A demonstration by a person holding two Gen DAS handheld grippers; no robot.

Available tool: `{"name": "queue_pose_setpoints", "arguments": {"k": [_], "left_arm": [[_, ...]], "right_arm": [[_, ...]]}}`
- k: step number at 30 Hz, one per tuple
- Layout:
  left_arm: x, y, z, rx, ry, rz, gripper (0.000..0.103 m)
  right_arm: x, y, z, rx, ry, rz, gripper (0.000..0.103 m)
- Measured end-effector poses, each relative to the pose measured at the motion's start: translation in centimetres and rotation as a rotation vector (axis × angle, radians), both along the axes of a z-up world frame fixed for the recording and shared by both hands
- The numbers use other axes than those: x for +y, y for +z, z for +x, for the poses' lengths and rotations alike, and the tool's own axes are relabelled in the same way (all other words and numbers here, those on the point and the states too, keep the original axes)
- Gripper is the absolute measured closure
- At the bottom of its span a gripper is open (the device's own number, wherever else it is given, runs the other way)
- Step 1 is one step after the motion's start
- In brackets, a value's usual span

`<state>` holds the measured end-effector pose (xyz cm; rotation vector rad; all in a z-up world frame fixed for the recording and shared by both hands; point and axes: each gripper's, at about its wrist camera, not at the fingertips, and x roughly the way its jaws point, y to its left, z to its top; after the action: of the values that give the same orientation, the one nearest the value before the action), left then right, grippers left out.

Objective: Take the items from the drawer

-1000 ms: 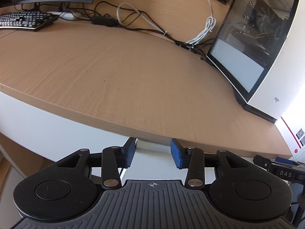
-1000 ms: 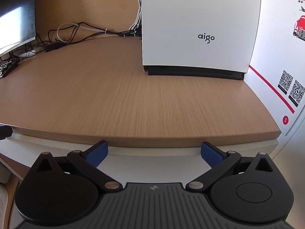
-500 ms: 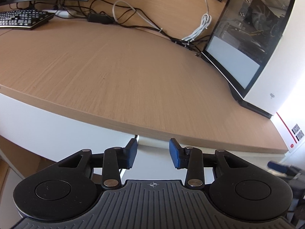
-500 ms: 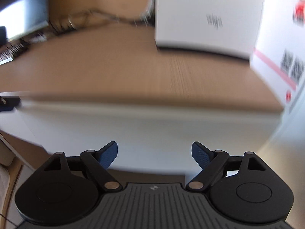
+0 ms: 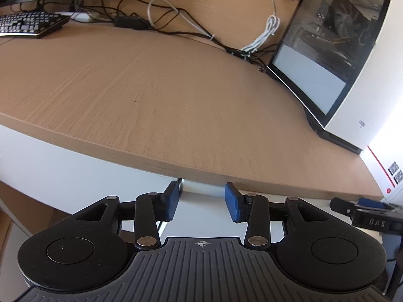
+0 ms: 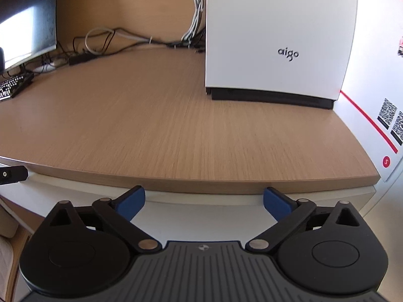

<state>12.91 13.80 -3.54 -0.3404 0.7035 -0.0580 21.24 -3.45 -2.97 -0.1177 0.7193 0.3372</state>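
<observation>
Desk top [image 5: 156, 93] looks like light wood w/ fine grain, matt. Computer box [image 6: 277, 25]: smooth white front, shiny dark glass side. Gripper fingers [image 6: 131, 202] have matt blue pads, black plastic arms.

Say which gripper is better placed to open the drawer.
Probably right: the right gripper, jaws just opened wide and empty, squarely faces the white drawer front under the desk edge. The left gripper, also just opened empty, sits at a panel seam.
</observation>
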Motion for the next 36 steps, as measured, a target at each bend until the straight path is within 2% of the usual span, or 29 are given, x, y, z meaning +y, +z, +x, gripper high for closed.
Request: {"name": "queue_pose_setpoints", "arguments": {"k": [2,5,6,7,10,13,15,17,20,24,36], "left_arm": [[-0.1,0.0,0.0,0.002,-0.001,-0.002,0.057],[-0.2,0.0,0.0,0.000,-0.009,0.007,0.056],[-0.2,0.0,0.0,-0.001,-0.010,0.005,0.057],[-0.2,0.0,0.0,-0.001,-0.011,0.002,0.057],[0.0,0.0,0.0,-0.004,-0.018,0.001,0.057],[0.1,0.0,-0.1,-0.010,-0.024,-0.006,0.057],[0.2,-0.1,-0.1,-0.013,-0.031,-0.005,0.057],[0.3,-0.1,-0.1,-0.015,-0.042,-0.004,0.057],[0.4,0.0,0.0,-0.013,-0.057,-0.003,0.057],[0.4,0.0,0.0,-0.015,-0.071,0.002,0.056],[0.3,0.0,0.0,-0.018,-0.097,0.017,0.056]], "right_arm": [[0.3,0.0,0.2,0.019,0.019,-0.033,0.000],[1.5,-1.0,-0.9,0.000,0.051,-0.162,0.001],[1.2,-1.5,-1.0,0.052,0.062,-0.118,0.018],[0.6,-2.1,-0.9,0.126,0.067,-0.042,0.020],[0.3,-3.0,-2.4,0.124,0.062,-0.031,0.020],[-0.3,-2.9,-2.9,0.123,0.080,0.036,0.019],[-0.6,-2.1,-3.3,0.042,0.108,0.064,0.016],[0.0,-0.9,-3.7,-0.056,0.163,0.049,0.016],[1.2,0.1,-3.4,-0.120,0.244,0.033,0.015],[1.7,0.1,-2.3,-0.051,0.254,0.091,0.009],[2.8,0.1,-1.9,0.006,0.281,0.060,0.006]]}}
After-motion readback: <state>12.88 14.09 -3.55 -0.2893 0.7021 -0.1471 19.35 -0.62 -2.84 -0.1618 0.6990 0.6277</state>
